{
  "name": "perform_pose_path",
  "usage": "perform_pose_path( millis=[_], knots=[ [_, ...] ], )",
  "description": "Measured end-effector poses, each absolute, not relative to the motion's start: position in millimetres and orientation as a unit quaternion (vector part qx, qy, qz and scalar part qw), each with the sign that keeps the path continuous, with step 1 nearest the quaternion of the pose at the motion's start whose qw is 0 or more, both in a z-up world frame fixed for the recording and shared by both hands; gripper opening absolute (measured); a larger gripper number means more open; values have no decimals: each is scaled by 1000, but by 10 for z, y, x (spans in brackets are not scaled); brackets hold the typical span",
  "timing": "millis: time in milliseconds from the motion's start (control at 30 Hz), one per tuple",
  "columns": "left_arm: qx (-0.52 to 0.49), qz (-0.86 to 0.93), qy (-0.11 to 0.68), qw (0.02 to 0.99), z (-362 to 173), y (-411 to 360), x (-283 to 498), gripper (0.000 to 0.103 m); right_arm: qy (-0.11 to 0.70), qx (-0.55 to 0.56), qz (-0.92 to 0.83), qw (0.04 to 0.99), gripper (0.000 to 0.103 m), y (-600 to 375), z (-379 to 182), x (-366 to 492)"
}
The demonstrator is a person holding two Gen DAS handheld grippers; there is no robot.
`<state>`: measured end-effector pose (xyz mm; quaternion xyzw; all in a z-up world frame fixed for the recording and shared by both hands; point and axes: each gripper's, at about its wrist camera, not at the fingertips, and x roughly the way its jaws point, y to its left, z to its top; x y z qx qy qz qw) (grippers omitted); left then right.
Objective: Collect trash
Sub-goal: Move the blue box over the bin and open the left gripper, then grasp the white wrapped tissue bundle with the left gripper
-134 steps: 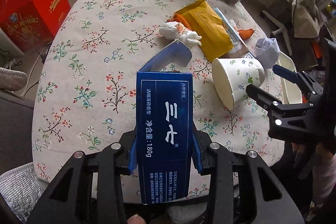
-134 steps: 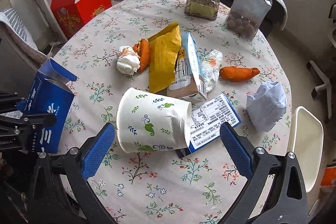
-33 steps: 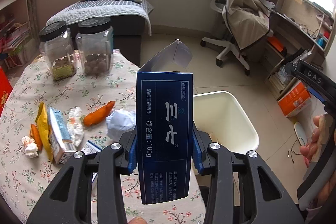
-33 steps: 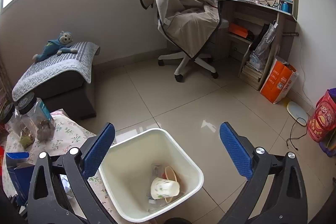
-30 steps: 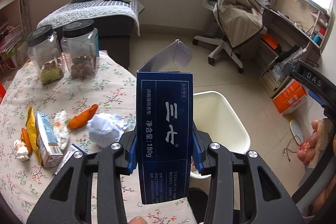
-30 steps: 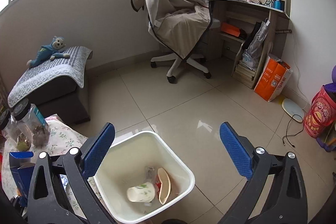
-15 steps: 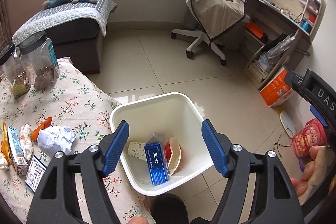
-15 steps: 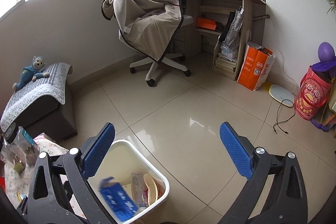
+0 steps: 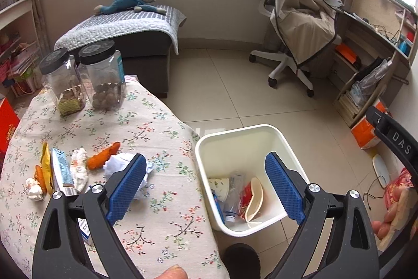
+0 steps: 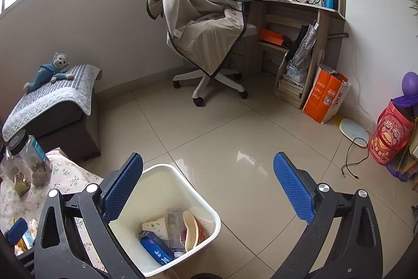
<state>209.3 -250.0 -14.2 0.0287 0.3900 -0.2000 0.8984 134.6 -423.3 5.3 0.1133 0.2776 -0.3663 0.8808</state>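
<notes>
A white trash bin [image 9: 287, 145] stands on the floor beside the table; it also shows in the right wrist view [image 10: 206, 205]. Inside lie the blue box [image 10: 156, 250], a floral paper cup [image 10: 155, 226], a clear bottle and a bowl. My left gripper [image 9: 206, 187] is open and empty above the gap between table and bin. My right gripper [image 10: 207, 190] is open and empty above the bin. On the floral tablecloth [image 9: 146, 122] remain a crumpled white paper [image 9: 120, 164], a carrot [image 9: 102, 157], a milk carton [image 9: 61, 169], a yellow wrapper and a white wad.
Two lidded jars [image 9: 102, 75] stand at the table's far edge. A draped office chair [image 10: 206, 43], a desk, an orange bag [image 10: 326, 98] and a low bed with a toy monkey [image 10: 49, 69] surround the tiled floor.
My left gripper opened and the blue box dropped into the bin, where it now lies. The left view has swung back toward the table. The right gripper stays open over the bin.
</notes>
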Motion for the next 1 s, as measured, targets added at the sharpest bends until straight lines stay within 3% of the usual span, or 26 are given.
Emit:
perform_pose_path(
  millis=[500, 1000],
  knots=[
    [1, -79, 413, 907, -277, -1351, 2334, 91, 301, 11, -275, 913, 96, -3216, -16, 1793],
    [-107, 86, 509, 850, -940, 442, 2791, 91, 351, -45, -174, 919, 96, -2237, -252, 2266]
  ],
)
